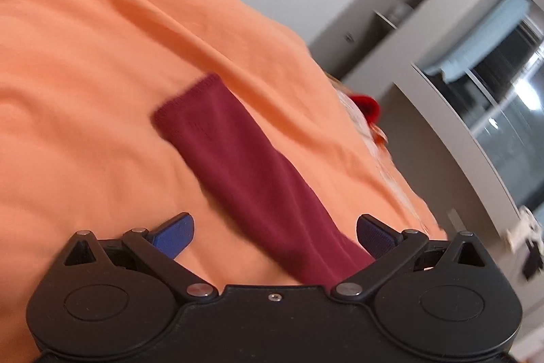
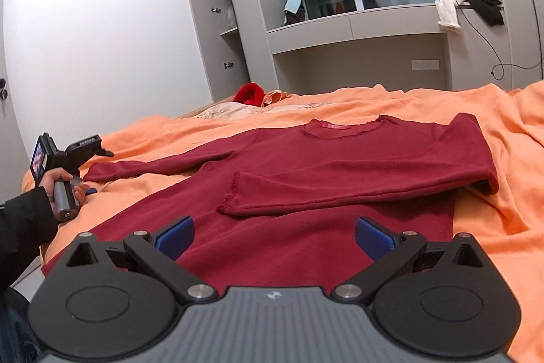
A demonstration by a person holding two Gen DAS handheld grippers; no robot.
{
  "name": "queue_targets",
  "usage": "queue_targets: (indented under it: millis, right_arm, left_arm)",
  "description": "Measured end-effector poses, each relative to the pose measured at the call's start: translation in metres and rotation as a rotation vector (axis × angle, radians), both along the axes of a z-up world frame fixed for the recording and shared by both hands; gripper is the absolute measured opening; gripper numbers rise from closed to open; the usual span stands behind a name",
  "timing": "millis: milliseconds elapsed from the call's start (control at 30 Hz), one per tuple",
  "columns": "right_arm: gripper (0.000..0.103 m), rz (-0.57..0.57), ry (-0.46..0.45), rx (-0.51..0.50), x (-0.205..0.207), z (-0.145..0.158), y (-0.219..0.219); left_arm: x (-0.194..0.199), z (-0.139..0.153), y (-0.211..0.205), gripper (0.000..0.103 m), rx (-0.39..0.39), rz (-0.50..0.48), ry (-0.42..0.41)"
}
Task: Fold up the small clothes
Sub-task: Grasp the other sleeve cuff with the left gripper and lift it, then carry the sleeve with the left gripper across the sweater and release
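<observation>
A dark red long-sleeved top (image 2: 306, 159) lies flat on the orange bedsheet (image 2: 476, 111). Its right sleeve (image 2: 357, 189) is folded across the chest. Its left sleeve (image 2: 153, 167) stretches out to the left. In the left wrist view that sleeve (image 1: 248, 165) runs between the open blue pads of my left gripper (image 1: 273, 235), cuff pointing away. The left gripper also shows in the right wrist view (image 2: 90, 191), held by a hand at the sleeve cuff. My right gripper (image 2: 273, 235) is open and empty above the top's lower hem.
A red fluffy item (image 2: 250, 93) and a pale patterned cloth (image 2: 224, 109) lie at the bed's far edge. Grey cupboards (image 2: 217, 22), a window ledge (image 2: 357, 22) with clothes (image 2: 448, 5) and a white wall stand behind the bed.
</observation>
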State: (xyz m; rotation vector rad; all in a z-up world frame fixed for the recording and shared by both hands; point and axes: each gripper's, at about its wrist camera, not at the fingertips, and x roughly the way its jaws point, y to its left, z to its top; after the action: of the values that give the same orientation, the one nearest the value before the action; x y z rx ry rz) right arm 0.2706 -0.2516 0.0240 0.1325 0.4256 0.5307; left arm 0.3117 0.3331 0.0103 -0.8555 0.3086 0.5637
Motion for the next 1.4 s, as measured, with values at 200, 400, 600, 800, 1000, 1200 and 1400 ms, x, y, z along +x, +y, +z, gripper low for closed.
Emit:
queue_targets:
  millis: [200, 400, 600, 800, 1000, 1200, 1400]
  right_arm:
    - [0.103, -0.001, 0.025, 0.021, 0.005, -0.007, -0.003]
    - [0.103, -0.007, 0.024, 0.019, 0.004, -0.011, -0.002]
    - [0.103, -0.014, 0.015, 0.023, 0.002, -0.01, 0.001]
    - [0.103, -0.02, -0.001, 0.035, -0.001, -0.006, -0.002]
    - [0.103, -0.036, -0.024, 0.061, -0.006, 0.001, -0.009]
    - [0.103, -0.087, -0.042, 0.102, -0.009, 0.009, -0.023]
    - [0.103, -0.151, -0.032, 0.158, -0.007, 0.013, -0.044]
  left_arm:
    - [0.015, -0.001, 0.003, 0.07, 0.066, 0.132, 0.054]
    - [0.0, -0.009, 0.024, 0.008, -0.001, 0.211, 0.003]
    - [-0.007, 0.011, 0.019, 0.004, 0.053, 0.177, -0.108]
    - [-0.008, 0.073, -0.036, 0.004, 0.345, -0.016, -0.255]
    - [0.0, 0.127, -0.129, 0.004, 0.555, -0.296, -0.338]
    - [0.004, 0.146, -0.233, 0.004, 0.701, -0.499, -0.364]
    - [0.018, 0.125, -0.322, 0.004, 0.83, -0.678, -0.3]
